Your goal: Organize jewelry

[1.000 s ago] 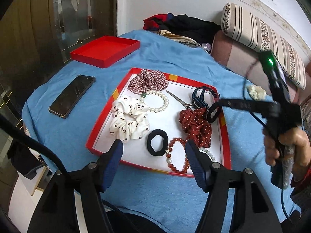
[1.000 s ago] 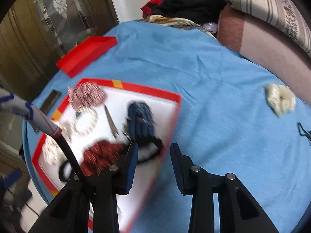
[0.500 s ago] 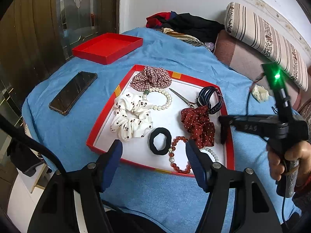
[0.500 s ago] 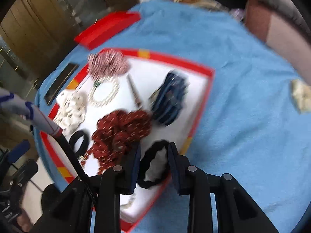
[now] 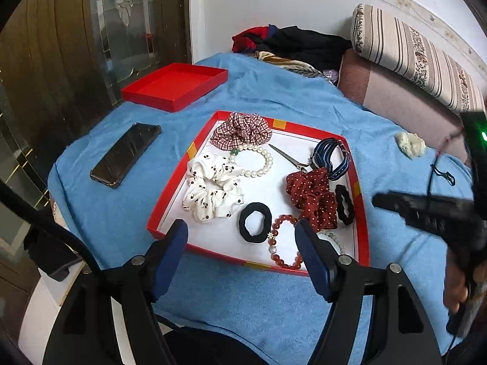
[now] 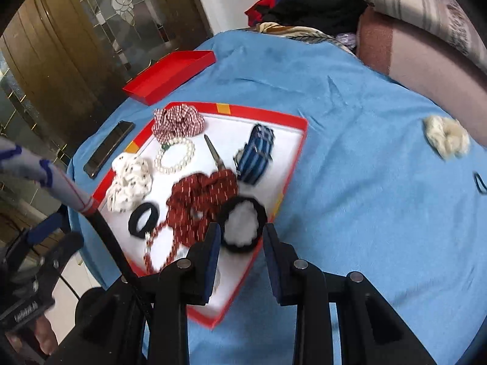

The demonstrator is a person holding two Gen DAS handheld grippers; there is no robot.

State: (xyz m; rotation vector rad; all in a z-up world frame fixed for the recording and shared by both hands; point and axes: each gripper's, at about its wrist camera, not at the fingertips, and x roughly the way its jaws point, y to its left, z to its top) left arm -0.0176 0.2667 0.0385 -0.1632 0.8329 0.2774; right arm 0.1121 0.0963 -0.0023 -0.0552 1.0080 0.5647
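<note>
A red tray (image 5: 170,200) with a white floor holds a plaid scrunchie (image 5: 242,129), a pearl bracelet (image 5: 255,159), a white dotted scrunchie (image 5: 213,193), scissors (image 5: 287,158), a blue striped band (image 5: 331,158), a red dotted scrunchie (image 5: 310,199), a black hair tie (image 5: 255,223) and a red bead bracelet (image 5: 284,243). A black frilly scrunchie (image 6: 242,228) lies by the tray's right rim, just beyond my right gripper (image 6: 242,245), which is open and holds nothing. My left gripper (image 5: 242,243) hovers over the tray's near edge, its jaws opening, with nothing between them.
A cream scrunchie (image 6: 446,140) and a thin black hair tie (image 6: 481,184) lie on the blue cloth (image 6: 365,182) right of the tray. A red lid (image 5: 176,85) and a phone (image 5: 126,154) sit to the left. Clothes (image 5: 292,45) and a striped cushion (image 5: 411,48) are behind.
My right gripper brought the black frilly scrunchie over the tray, let it go by the right rim and drew back to the right. The left gripper stayed put and its jaws spread slightly.
</note>
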